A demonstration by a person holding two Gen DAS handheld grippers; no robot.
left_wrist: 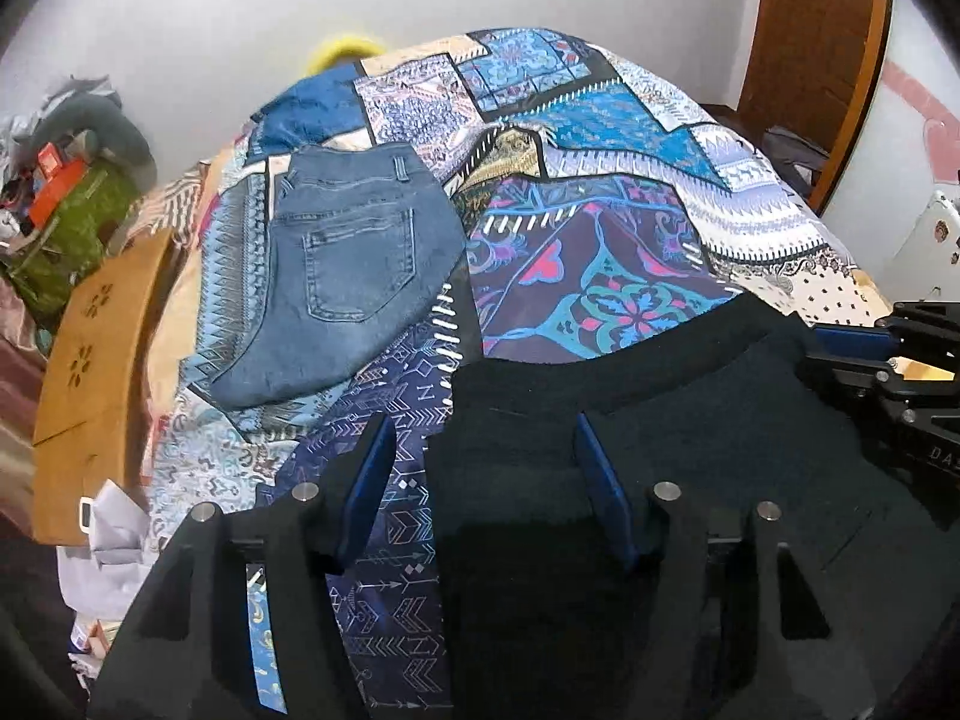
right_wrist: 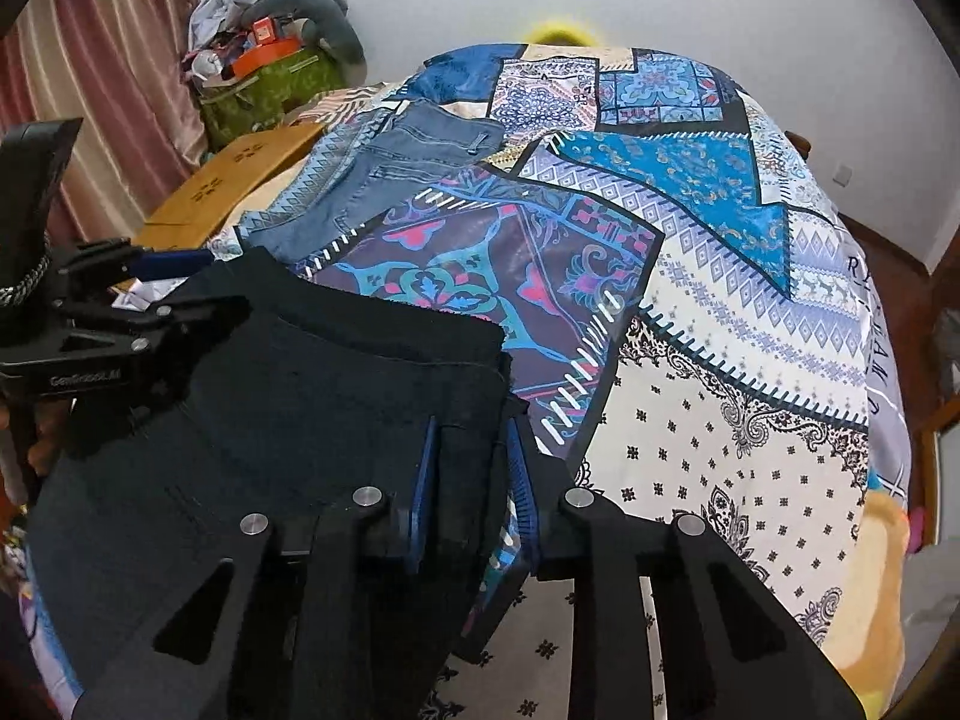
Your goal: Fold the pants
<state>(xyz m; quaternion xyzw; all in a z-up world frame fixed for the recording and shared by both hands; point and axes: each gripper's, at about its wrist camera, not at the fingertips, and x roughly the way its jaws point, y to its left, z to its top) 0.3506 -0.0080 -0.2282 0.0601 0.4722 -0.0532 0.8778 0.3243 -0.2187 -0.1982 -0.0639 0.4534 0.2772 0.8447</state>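
Black pants (left_wrist: 690,438) lie on the patterned bedspread (left_wrist: 600,252) at the near edge, and also show in the right wrist view (right_wrist: 288,396). My left gripper (left_wrist: 483,462) is open, its jaws astride the pants' left edge. My right gripper (right_wrist: 471,468) is shut on the pants' right edge, with dark cloth between its blue pads. The right gripper also shows at the right of the left wrist view (left_wrist: 864,354). The left gripper shows at the left of the right wrist view (right_wrist: 156,282).
Folded blue jeans (left_wrist: 336,276) lie on the bedspread (right_wrist: 720,300) to the far left, also in the right wrist view (right_wrist: 390,174). A wooden board (left_wrist: 90,378) stands left of the bed. A green bag with clutter (right_wrist: 270,84) sits by the wall. A wooden door (left_wrist: 816,48) is at the back right.
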